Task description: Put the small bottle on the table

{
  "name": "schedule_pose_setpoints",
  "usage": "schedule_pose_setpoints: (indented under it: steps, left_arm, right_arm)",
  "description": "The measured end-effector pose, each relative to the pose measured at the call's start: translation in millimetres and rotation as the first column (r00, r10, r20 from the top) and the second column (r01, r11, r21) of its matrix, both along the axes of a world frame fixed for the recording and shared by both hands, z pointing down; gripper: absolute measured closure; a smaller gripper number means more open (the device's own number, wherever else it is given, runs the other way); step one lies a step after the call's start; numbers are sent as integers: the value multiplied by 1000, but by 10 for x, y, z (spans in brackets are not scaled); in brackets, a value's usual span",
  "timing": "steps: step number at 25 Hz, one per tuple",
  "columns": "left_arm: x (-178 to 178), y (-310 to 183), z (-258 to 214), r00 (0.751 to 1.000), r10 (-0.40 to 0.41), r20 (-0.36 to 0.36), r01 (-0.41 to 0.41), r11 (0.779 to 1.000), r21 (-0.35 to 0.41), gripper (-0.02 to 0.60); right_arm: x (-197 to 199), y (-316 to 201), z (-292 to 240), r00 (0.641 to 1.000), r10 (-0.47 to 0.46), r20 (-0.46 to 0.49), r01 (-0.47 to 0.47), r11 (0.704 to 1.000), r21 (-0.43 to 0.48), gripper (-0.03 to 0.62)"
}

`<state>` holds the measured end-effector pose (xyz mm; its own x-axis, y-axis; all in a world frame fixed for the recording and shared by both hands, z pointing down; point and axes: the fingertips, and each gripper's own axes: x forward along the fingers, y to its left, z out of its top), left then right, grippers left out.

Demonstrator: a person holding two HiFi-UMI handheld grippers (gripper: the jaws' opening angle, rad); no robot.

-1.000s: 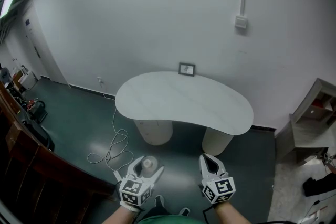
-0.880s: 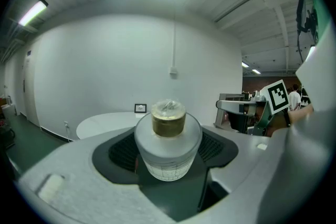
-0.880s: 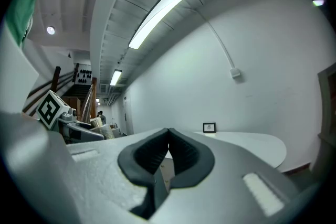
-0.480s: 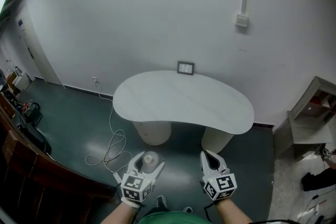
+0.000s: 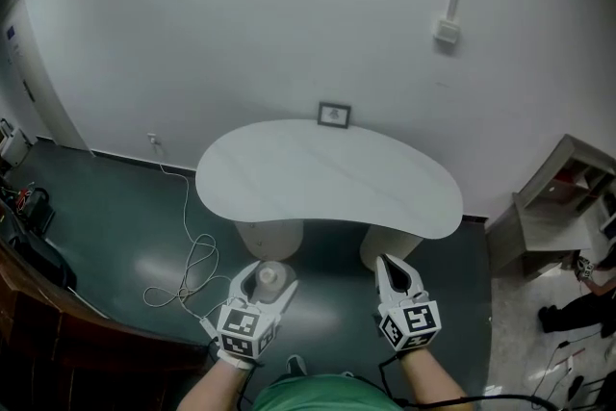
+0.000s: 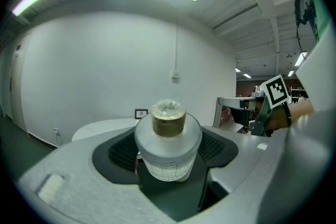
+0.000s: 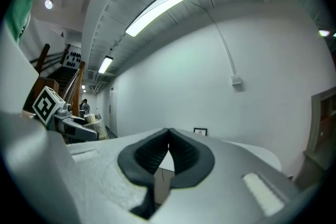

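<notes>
White cable [image 5: 192,263] loops on the floor left of counter [image 5: 327,173]. Left tongs [image 5: 267,282] clamp small bottle [image 6: 168,144] upright, short of counter's near edge. Brownish cap; faint gridded label, print unreadable. Small frame [image 5: 334,115] at counter's far edge. Right tongs [image 5: 389,266] pressed together, empty, before counter. Shelf unit [image 5: 553,207] right of counter.

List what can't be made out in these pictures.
- Print on the small bottle: left gripper view, too blurred to read.
- Framed picture: head view, too small to tell what it shows.
- Shelf unit: head view, cut off by the right edge.
- Table legs: head view, tops hidden under the tabletop.
</notes>
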<state>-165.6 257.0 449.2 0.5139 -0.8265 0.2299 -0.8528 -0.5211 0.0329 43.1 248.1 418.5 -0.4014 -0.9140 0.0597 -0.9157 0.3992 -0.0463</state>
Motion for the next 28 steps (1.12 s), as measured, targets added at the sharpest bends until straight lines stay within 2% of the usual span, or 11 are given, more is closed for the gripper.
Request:
schedule_pose_setpoints:
  steps: [5, 10, 14, 18, 22, 28]
  left_arm:
    - [-199, -202, 26, 999, 20, -29, -20, 1000, 7, 238]
    - [-280, -308, 88, 998, 24, -56, -25, 1000, -6, 238]
    - [-208, -477, 52, 996, 8, -86, -11, 1000, -28, 238]
    - [-138, -688, 11, 998, -6, -58, 5, 1000, -10, 238]
    - [-47, -1024, -79, 998, -52, -29, 52, 999, -13, 238]
    - [161, -1611, -97, 992, -118, -41, 117, 993, -26, 238]
  right_arm:
    - [-171, -153, -26, 999, 31, -19, -31, 1000, 1, 599]
    - [-324, -242, 40, 999, 19, -35, -20, 1000, -14, 599]
    - [-275, -439, 100, 1000, 10, -18, -11, 1000, -22, 599]
    - [-226, -723, 138, 1000, -10, 19, 10, 1000, -19, 600]
    - [-161, -1120, 166, 997, -61, 42, 62, 998, -26, 599]
    - [-19, -1744, 233, 989, -137, 61, 140, 989, -53, 599]
